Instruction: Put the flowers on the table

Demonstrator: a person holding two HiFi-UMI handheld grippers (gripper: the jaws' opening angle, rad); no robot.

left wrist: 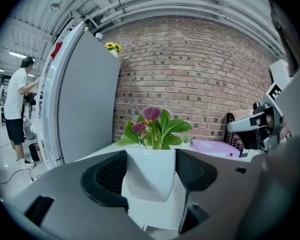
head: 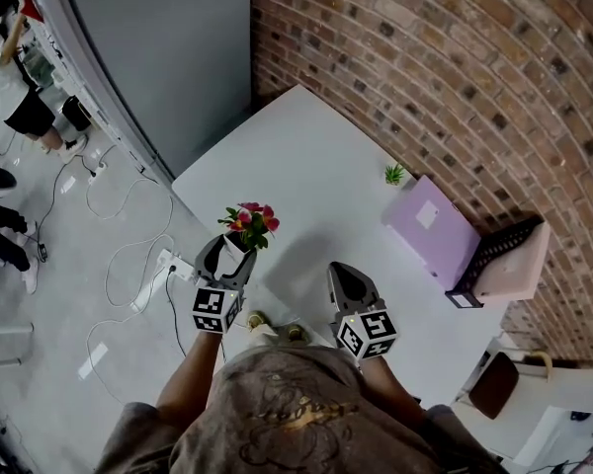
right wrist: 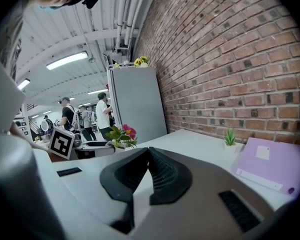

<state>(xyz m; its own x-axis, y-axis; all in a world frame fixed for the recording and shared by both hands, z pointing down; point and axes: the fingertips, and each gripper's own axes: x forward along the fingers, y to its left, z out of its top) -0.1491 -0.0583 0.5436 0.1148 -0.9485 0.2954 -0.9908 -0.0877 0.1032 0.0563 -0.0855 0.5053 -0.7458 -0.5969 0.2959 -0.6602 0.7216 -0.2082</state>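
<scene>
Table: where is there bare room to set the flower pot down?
Bare: the middle and far corner of the table, between the flower pot in the left gripper and the brick wall. Crowded: the right side, with small plant and purple folder.

Pink flowers [head: 249,220] in a white pot [left wrist: 150,176] stand upright in the left gripper [head: 232,252].

A lab-like industrial workspace: bare brick wall [head: 425,67], exposed ceiling pipes [right wrist: 127,9], strip lights [right wrist: 67,60], loose floor cables [head: 119,255], people [right wrist: 104,115] working beyond the white table [head: 306,166].
</scene>
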